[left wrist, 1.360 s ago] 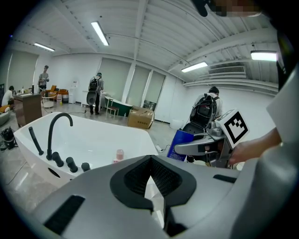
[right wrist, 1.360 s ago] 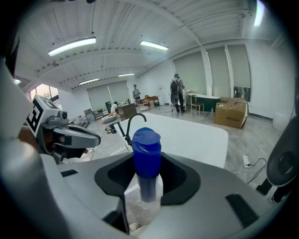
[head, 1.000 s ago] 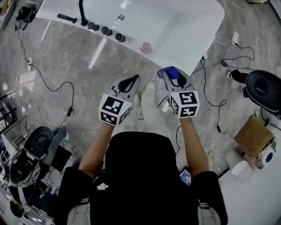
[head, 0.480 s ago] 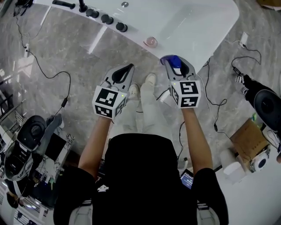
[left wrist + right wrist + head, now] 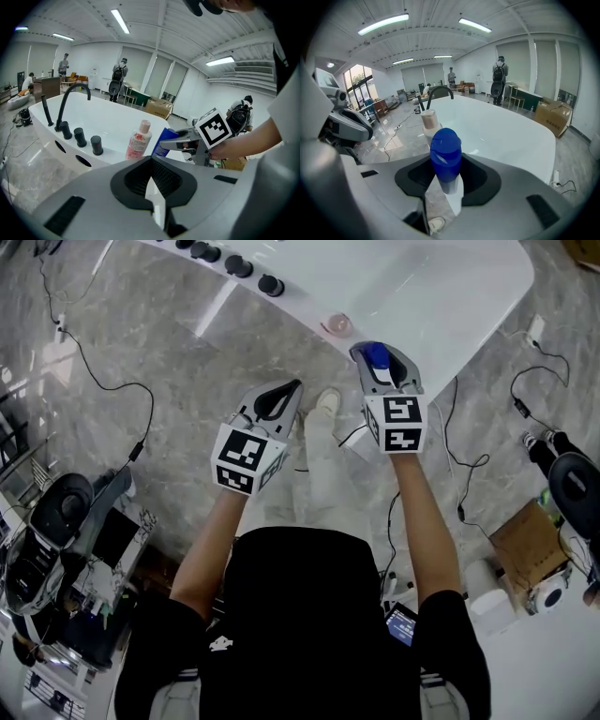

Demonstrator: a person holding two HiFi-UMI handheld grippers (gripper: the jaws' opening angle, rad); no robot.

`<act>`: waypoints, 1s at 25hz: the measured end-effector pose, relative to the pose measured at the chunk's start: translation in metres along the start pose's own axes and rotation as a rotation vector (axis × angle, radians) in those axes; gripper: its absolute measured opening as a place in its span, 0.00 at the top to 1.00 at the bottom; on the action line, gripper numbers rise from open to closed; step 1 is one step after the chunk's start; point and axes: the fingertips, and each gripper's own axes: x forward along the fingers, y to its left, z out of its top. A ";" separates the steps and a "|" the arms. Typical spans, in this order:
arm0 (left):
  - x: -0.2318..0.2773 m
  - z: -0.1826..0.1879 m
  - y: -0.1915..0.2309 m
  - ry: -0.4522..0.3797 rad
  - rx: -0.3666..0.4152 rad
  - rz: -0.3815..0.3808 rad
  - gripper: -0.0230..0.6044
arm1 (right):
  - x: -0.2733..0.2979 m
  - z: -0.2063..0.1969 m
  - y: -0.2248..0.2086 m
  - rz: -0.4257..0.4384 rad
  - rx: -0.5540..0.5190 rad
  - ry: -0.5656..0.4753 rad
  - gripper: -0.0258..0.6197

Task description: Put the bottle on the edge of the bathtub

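The blue bottle point(image 5: 446, 154) is held clamped in the right tool point(image 5: 378, 357) at the bathtub point(image 5: 309, 296) edge, not yet set down; the left tool point(image 5: 292, 388) is closed, empty.

Glossy bathtub point(image 5: 422, 292), seemingly plastic bottle point(image 5: 446, 157)

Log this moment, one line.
right hand-held gripper shut on blue bottle | left hand-held gripper shut, empty | blue bottle by bathtub rim, near pink bottle
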 end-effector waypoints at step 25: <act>0.012 -0.025 0.018 0.017 0.014 0.062 0.94 | 0.029 -0.013 0.001 -0.025 -0.086 0.003 0.71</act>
